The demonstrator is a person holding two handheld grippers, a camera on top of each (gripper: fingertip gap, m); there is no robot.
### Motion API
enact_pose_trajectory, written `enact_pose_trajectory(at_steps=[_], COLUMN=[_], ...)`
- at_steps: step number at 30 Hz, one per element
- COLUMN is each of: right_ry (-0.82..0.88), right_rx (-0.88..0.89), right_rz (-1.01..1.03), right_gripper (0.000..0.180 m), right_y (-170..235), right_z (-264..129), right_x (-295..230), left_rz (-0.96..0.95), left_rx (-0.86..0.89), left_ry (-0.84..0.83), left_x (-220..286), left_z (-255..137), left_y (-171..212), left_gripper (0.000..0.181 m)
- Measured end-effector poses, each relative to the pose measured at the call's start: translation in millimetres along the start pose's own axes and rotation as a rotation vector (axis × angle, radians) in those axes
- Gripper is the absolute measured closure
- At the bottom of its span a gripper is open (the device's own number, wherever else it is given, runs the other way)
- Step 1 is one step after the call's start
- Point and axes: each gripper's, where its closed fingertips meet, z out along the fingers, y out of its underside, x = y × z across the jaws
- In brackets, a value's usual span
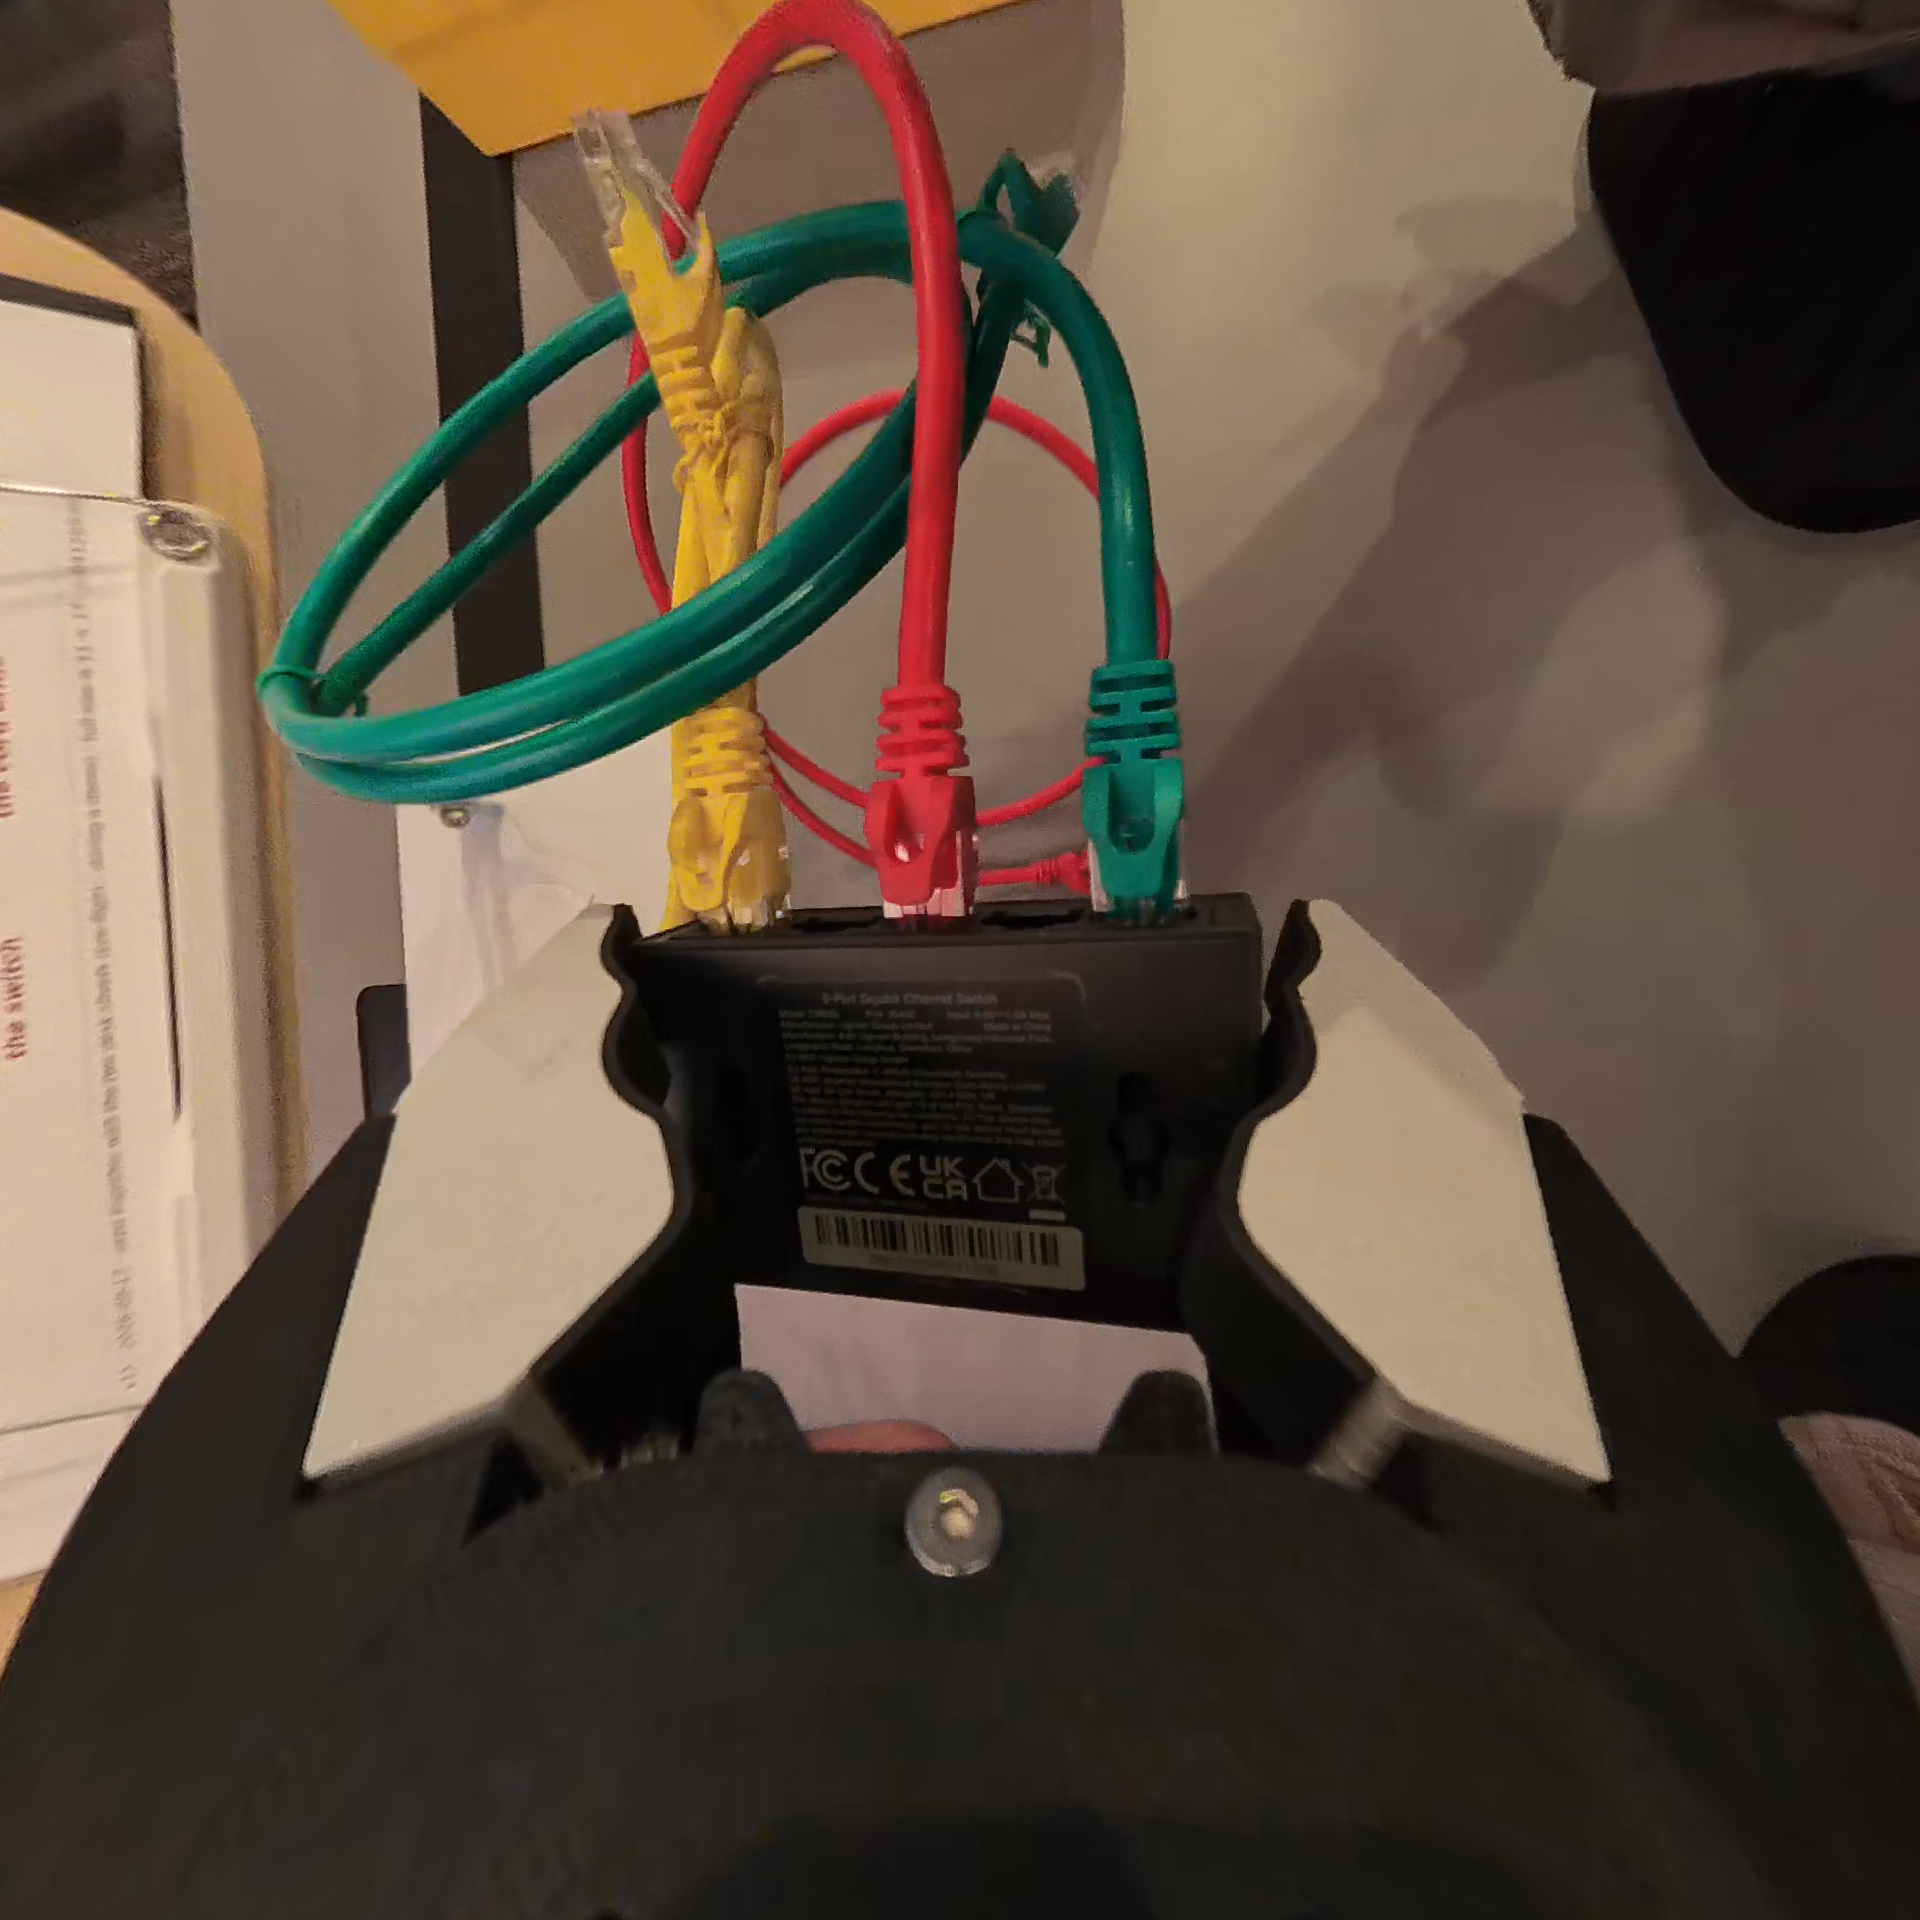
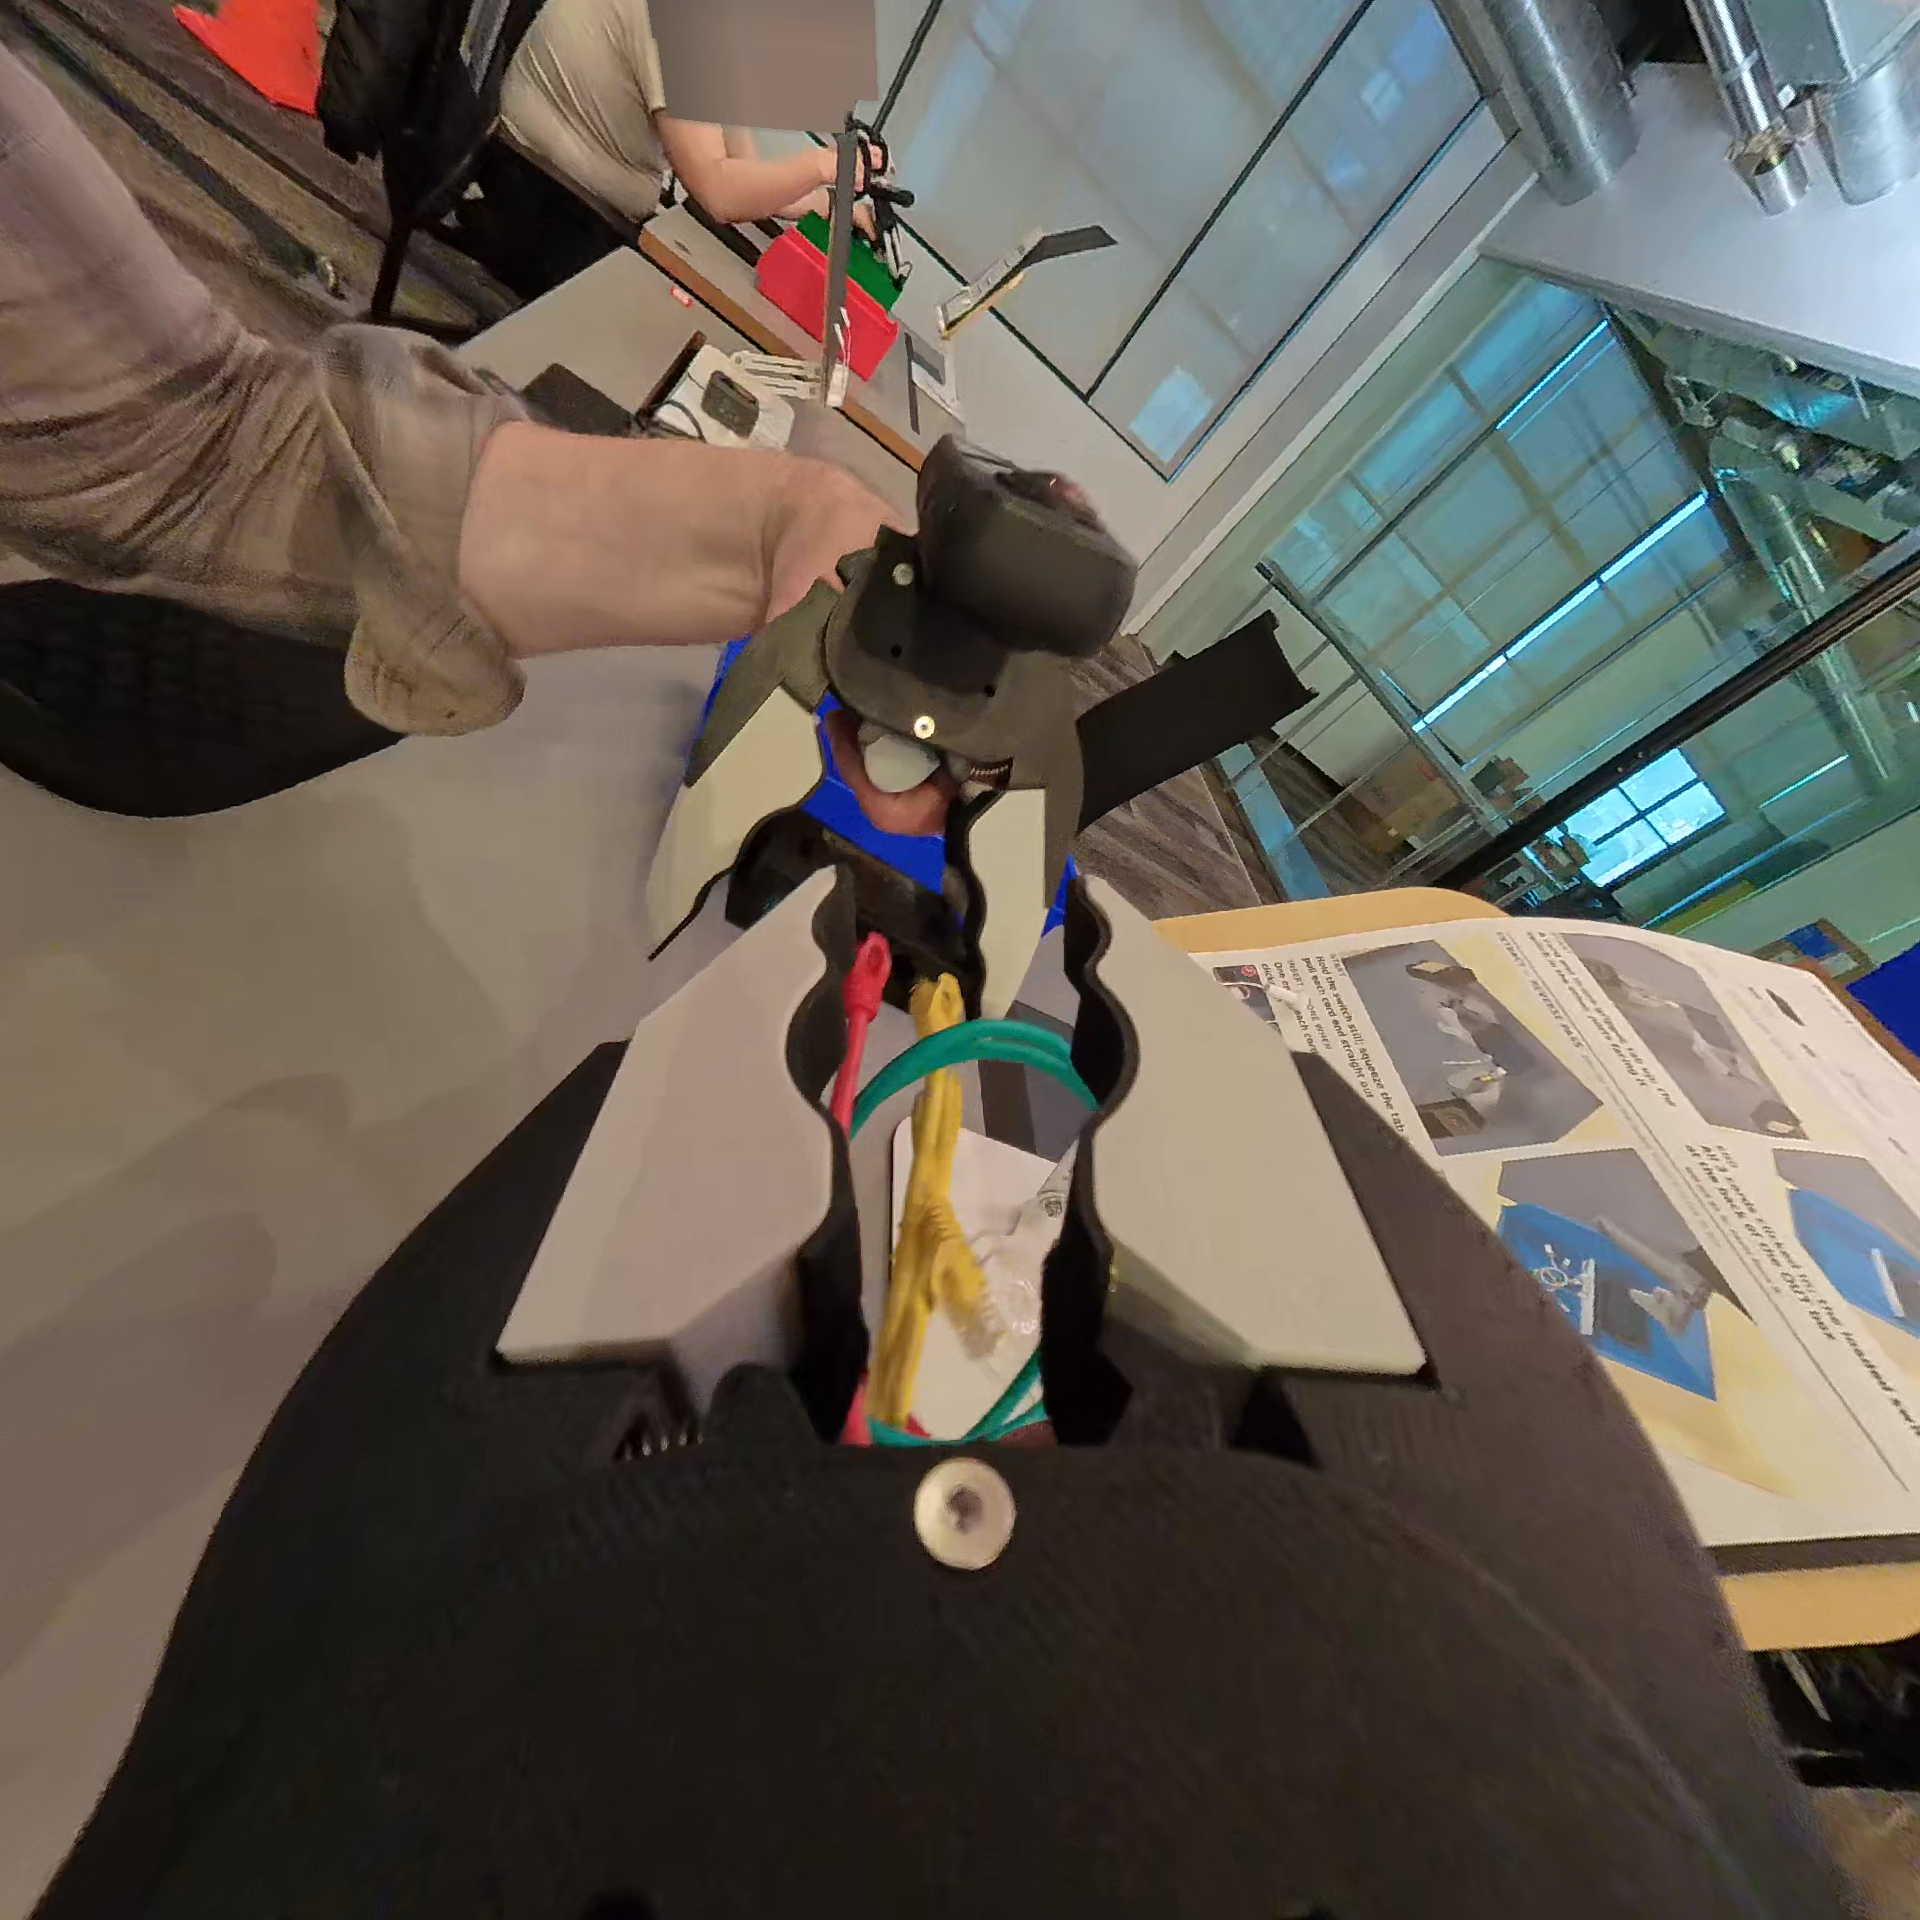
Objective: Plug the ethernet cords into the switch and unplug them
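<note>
Left gripper (image 1: 951, 935) clamping the switch (image 1: 940, 1101), three cords plugged in; right gripper (image 2: 956, 925) hanging open just beside the switch.

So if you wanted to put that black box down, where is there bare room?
Bare grey table lies right of the green cord, up to the dark object at the edge. Left is crowded: papers cover the wooden surface. Ahead of the switch, held by the left gripper, cord loops fill the space.
</note>
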Motion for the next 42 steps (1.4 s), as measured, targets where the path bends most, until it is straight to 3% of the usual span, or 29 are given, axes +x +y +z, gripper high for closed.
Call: enact_pose_trajectory(at_steps=[6, 19, 27, 36, 42], right_ry=[-0.071, -0.170, -0.122, -0.141, -0.119], right_rx=[-0.158, -0.212, -0.313, -0.438, -0.432], right_rz=[-0.086, -0.121, -0.305, -0.458, -0.483], right_gripper=[0.137, 0.130, 0.134, 0.147, 0.151], right_y=[15, 28, 17, 59, 59], right_z=[24, 86, 109, 126, 131], right_x=[-21, -51, -46, -59, -58], left_rz=[-0.042, -0.121, -0.169, -0.181, -0.160], left_rx=[0.042, 0.117, 0.158, 0.183, 0.173], left_ry=[0.024, -0.003, 0.023, 0.111, 0.160], left_x=[12, 10, 3, 3, 6], left_z=[11, -9, -17, -12, -8], left_y=[13, 52, 66, 69, 68], left_gripper=[0.067, 0.069, 0.069, 0.068, 0.069])
